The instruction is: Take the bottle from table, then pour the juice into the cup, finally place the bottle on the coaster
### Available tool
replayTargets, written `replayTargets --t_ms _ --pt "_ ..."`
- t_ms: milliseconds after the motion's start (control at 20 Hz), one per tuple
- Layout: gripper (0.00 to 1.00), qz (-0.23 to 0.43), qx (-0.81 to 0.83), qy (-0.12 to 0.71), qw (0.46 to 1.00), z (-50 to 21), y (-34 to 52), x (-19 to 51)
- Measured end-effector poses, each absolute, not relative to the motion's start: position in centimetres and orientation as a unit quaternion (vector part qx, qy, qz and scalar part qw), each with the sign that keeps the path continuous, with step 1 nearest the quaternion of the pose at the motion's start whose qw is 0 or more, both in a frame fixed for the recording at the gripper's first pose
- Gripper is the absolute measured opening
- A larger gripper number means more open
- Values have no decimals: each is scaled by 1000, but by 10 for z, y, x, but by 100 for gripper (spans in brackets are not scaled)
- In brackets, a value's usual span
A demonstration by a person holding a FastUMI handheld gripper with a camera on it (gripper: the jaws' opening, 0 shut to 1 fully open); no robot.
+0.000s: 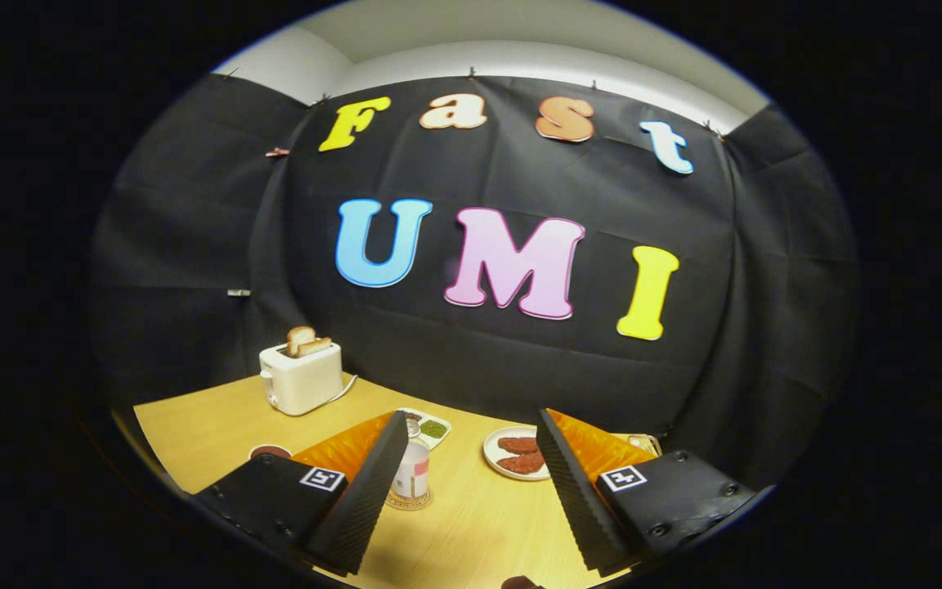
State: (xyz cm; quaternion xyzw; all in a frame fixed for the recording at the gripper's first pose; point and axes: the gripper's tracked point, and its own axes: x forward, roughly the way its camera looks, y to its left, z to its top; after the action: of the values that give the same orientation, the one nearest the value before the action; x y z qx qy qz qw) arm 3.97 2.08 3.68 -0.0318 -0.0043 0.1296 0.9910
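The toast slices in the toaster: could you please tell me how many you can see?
2. Both toast slices stand side by side in the slots on top of the white toaster, on the table's far corner, well beyond the open gripper. Nothing seems to hide more.

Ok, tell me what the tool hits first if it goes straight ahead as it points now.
The tool is open, with bare wooden table between its fingers. The bottle on its coaster sits beside the left finger, off the centre line. Straight on, it would probably meet only table, then the booth wall; depth is unclear.
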Motion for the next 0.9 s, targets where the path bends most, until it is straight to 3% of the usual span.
replayTargets --t_ms 250,550,900 --pt "97 68 -34 -18 997 41 -6 -17" --pt "97 45 -5 8 999 9 -1 -73" --pt "97 36 -9 5 999 25 -3 -78"
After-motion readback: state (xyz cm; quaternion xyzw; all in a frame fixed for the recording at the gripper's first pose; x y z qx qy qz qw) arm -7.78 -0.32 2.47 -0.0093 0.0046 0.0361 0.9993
